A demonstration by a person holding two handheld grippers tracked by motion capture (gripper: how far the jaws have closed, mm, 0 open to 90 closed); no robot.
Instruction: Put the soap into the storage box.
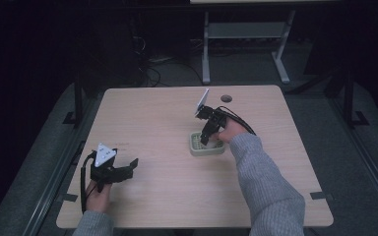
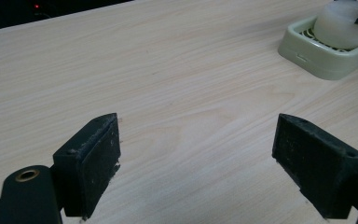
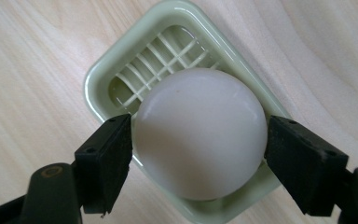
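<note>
Your right gripper pinches the round white soap bar between its jaws, over the pale green soap dish right of the desk's middle. Your left gripper, jaws spread and empty, hovers at the near left.

Dim room, grey floor, white desk frame behind.

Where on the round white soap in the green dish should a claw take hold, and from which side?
Grip the soap across its widest part, coming from above. Its domed body rises over the dish rim, so both curved flanks are exposed, as the right claw now brackets them. Lower down, the rim would likely block the jaws.
</note>
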